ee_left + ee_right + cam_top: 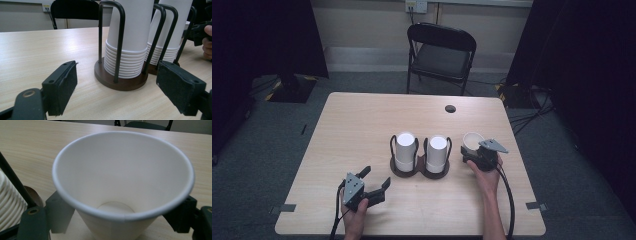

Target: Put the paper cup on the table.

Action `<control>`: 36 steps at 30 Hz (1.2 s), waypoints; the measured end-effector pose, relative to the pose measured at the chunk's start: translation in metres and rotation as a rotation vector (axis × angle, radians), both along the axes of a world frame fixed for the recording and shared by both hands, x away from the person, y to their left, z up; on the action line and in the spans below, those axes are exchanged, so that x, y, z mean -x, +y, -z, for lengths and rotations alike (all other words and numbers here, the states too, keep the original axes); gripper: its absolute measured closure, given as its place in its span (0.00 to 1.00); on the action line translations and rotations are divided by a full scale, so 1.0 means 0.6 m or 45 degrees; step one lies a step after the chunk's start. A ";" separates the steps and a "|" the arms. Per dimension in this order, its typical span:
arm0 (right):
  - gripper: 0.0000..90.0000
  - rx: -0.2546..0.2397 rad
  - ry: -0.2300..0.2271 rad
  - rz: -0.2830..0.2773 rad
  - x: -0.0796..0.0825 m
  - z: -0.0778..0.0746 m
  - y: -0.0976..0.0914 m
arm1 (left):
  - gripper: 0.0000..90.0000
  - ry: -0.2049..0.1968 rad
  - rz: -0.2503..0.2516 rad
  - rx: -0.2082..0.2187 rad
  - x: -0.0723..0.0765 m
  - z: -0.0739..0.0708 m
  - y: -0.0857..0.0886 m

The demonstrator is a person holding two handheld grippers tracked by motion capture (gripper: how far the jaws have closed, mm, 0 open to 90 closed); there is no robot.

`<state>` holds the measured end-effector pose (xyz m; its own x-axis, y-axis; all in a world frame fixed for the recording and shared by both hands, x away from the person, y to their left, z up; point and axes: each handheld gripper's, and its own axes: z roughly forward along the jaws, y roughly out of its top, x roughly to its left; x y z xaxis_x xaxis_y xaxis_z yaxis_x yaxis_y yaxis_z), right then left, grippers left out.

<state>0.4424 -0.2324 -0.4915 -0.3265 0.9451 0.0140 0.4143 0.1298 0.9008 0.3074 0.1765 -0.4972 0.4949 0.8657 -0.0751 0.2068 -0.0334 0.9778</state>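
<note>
High view: wooden table (362,125) with a double cup holder (419,170) near its middle, carrying two stacks of upturned white paper cups, left stack (405,150) and right stack (437,152). A single paper cup (472,141) stands upright, mouth up, just right of the holder, with the right gripper (479,152) at it. The left gripper (377,181) sits toward the near left of the table, jaws spread wide and bare, well apart from the holder.

Right gripper view adds what the overhead cannot: the cup (122,177) stands between the two jaws, one on each side below the rim. Whether the pads actually press the cup wall I cannot tell (the rim overhangs both contact spots). The cup's base is cut off at the bottom edge; the inside looks bare.

Left gripper view: both pads are parted with only tabletop between them; the holder's dark round base (120,81) and black wire loops stand just ahead, nested cup rims visible at the stack's foot. The stack tops are cut off. The other hand (207,45) shows at the right edge.

Surroundings: a black folding chair (441,52) beyond the far edge; a round cable hole (450,108) in the tabletop.
</note>
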 end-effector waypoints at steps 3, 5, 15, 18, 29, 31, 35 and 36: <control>0.22 -0.004 0.002 0.003 0.003 0.001 -0.002 | 0.19 -0.001 0.001 0.001 0.000 0.000 0.001; 0.18 -0.009 0.016 0.007 0.007 0.000 -0.003 | 0.19 0.003 0.003 0.002 -0.001 0.000 0.001; 0.15 -0.023 0.051 0.030 0.019 -0.006 -0.001 | 0.19 0.004 0.005 0.003 -0.001 0.000 0.001; 0.15 -0.007 0.045 0.062 0.023 -0.008 0.001 | 0.19 -0.001 0.005 0.002 0.000 0.000 0.001; 0.15 -0.059 0.010 0.092 0.044 -0.014 -0.009 | 0.19 0.002 0.004 0.002 0.000 0.000 0.001; 0.15 -0.069 -0.010 0.093 0.049 -0.020 -0.010 | 0.19 0.004 0.001 0.001 -0.001 0.000 0.001; 0.15 -0.095 -0.030 0.104 0.061 -0.027 -0.010 | 0.19 0.010 -0.002 0.001 -0.001 0.000 0.001; 0.15 -0.095 -0.030 0.104 0.061 -0.027 -0.010 | 0.19 0.010 -0.002 0.003 -0.002 0.000 0.001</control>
<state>0.4056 -0.2385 -0.4755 -0.2495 0.9652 0.0786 0.3992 0.0285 0.9164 0.3083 0.1768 -0.4971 0.4930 0.8662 -0.0814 0.2149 -0.0306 0.9762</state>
